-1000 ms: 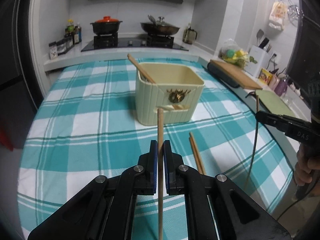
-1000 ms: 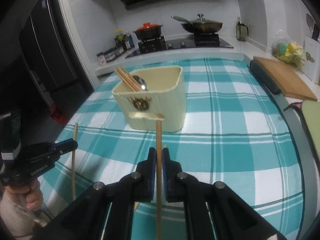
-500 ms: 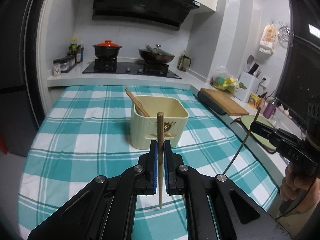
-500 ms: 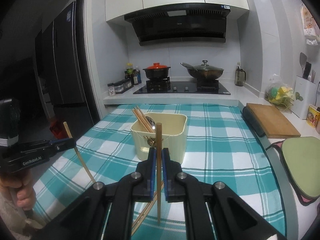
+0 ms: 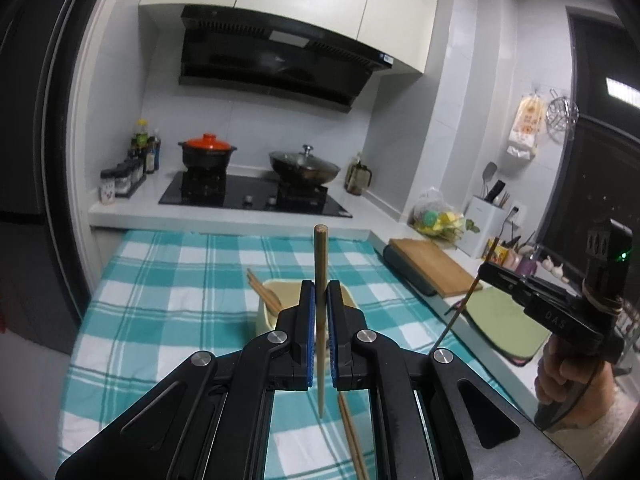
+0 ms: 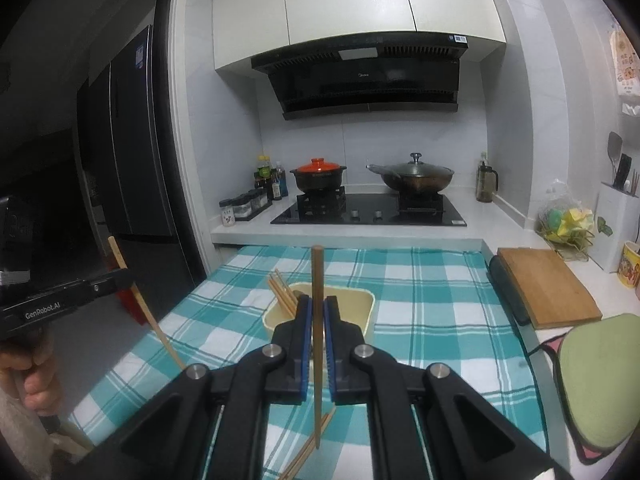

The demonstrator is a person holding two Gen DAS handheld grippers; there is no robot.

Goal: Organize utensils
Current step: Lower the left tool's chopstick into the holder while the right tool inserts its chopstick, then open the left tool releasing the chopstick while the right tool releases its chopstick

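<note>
Both grippers have come up and back since a second ago: the cream holder (image 5: 304, 300) that sat large ahead now lies low, half hidden behind the jaws, and the stove wall fills both views. Your left gripper (image 5: 319, 292) is clamped on a chopstick (image 5: 321, 264), held upright between the blue pads, blunt end above the fingertips, thin end hanging below, clear of the checked tablecloth (image 5: 160, 300). Your right gripper (image 6: 314, 308) pinches a second chopstick (image 6: 318, 280) the same way, upright, tip off the cloth. Holder sits mid-table, just past both grippers, with several chopsticks (image 6: 282, 294) leaning out of its left side. Loose pair of chopsticks (image 5: 352, 436) still flat on the cloth, near side of the holder, under the left gripper's right finger; same pair (image 6: 312, 448) shows low in the right view. Each gripper appears in the other's view, stick tilted. Cutting board (image 6: 548, 286) on the counter at right, apart from the table.
</note>
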